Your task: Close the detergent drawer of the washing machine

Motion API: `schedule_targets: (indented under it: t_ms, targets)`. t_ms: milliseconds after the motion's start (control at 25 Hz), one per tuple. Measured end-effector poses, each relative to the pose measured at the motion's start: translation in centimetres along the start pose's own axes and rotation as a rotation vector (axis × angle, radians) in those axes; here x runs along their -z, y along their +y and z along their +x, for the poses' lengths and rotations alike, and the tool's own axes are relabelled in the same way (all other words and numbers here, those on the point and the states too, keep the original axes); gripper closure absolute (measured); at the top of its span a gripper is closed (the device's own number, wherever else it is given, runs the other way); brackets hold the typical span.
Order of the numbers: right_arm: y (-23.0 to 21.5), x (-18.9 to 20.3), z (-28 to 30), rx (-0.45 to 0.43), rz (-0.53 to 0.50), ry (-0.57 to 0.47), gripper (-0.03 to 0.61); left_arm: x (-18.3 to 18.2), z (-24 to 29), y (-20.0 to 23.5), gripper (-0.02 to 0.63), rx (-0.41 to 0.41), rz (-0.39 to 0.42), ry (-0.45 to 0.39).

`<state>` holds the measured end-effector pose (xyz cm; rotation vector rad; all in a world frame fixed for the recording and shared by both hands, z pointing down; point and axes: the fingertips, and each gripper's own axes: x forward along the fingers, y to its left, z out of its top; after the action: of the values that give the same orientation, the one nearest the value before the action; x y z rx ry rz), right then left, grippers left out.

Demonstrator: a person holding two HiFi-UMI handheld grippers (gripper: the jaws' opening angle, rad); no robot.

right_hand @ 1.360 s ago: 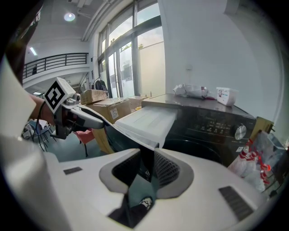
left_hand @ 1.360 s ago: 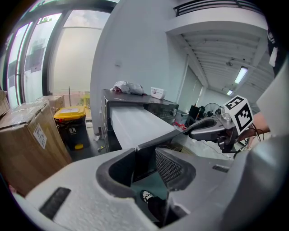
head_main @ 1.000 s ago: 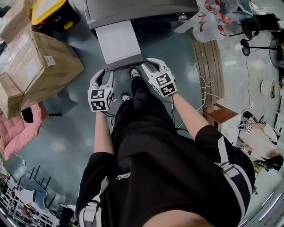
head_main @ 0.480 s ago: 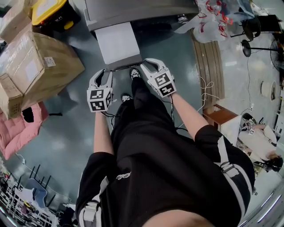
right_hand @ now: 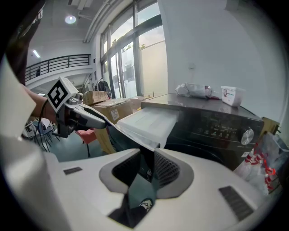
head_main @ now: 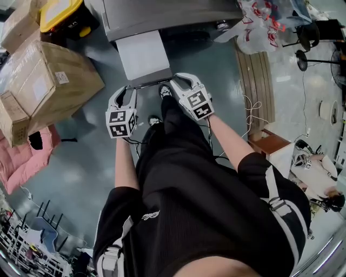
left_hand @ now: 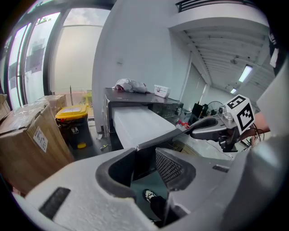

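Ahead of the washing machine [head_main: 162, 13], the detergent drawer [head_main: 143, 54] stands pulled far out from the machine's front, its pale top face exposed. The drawer is not yet closed.

Left claw [left_hand: 143, 155]: partly open, set astride the drawer's dark front edge at the corner farther from the machine's control dial. The edge fills the gap between the jaws, and the grip appears firm.

Right claw [right_hand: 146, 153]: at a narrower setting, seated on the opposite front corner. The drawer's lip enters between its ribbed pads [right_hand: 166, 169] and appears to be pinched there.

A shoe [head_main: 165, 90] of the person is on the floor just below the drawer's front edge. A cardboard box [head_main: 48, 76] stands beside the machine on the left claw's side, clear of the drawer's path.

Risks, as judged:
- Uneven push from the two corners could skew the drawer, so that it binds in the machine's opening.
- Each hold is only on a thin lip. A push angled downward could slide a claw off the edge.
- A claw not released before the drawer seats could be trapped against the machine's front.
- Excess force could slam the drawer home.
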<state>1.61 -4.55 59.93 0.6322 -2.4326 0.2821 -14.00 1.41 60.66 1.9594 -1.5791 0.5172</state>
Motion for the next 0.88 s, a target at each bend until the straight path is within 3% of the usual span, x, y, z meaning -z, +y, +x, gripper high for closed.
schedule_targets:
  t_ms: [880]
  targets:
    - [-0.6, -1.1, 1.3, -0.023, -0.006, 0.008, 0.479, -1.1, 1.0, 1.3, 0.468, -0.02, -0.006, 0.009]
